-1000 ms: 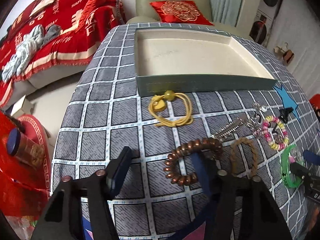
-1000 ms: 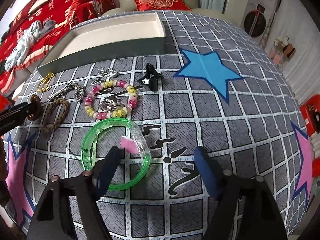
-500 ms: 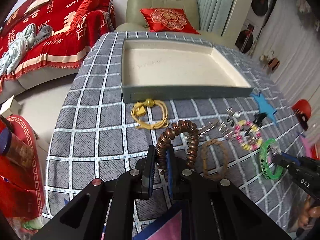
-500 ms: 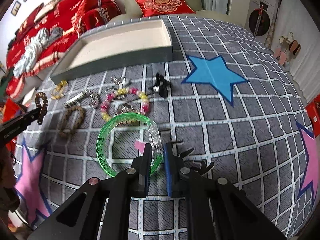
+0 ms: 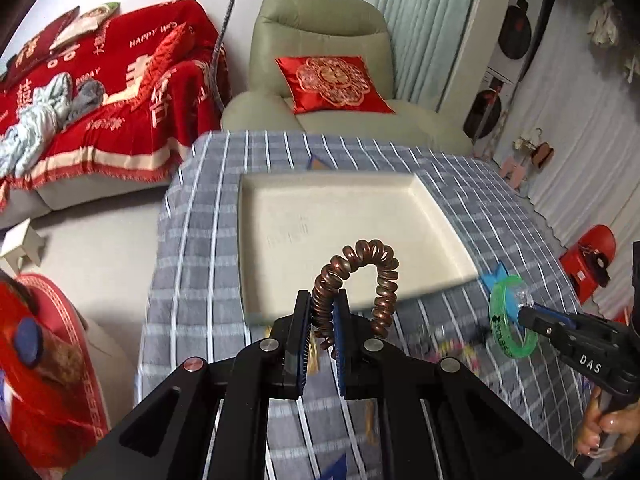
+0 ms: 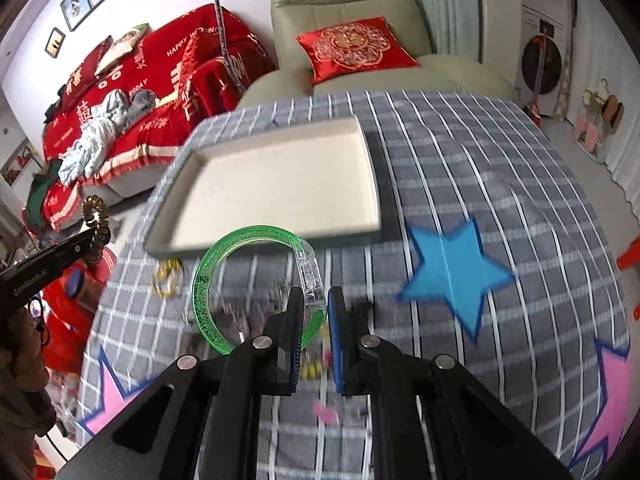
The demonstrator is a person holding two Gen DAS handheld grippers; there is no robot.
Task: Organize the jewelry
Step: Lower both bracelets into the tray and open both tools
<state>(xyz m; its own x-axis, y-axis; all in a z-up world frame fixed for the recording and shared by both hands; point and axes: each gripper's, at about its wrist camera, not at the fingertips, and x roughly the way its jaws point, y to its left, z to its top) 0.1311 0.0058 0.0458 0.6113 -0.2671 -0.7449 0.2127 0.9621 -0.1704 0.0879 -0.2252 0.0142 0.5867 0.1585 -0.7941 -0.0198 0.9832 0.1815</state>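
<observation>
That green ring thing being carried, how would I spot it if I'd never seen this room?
Find the checked grey tablecloth with the shallow cream tray. In front of the tray, the right gripper holds the green bangle up. Unlike the coppery coiled bracelet, it is smooth, see-through green with a clear clasp.

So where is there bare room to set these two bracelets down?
The tray floor is wholly bare inside its rim. The cloth to its right, above the blue star, is bare too. The strip before the tray's near wall is crowded: the yellow cord and blurred pieces lie there.

soft indoor light, motion blur, fisheye edges
</observation>
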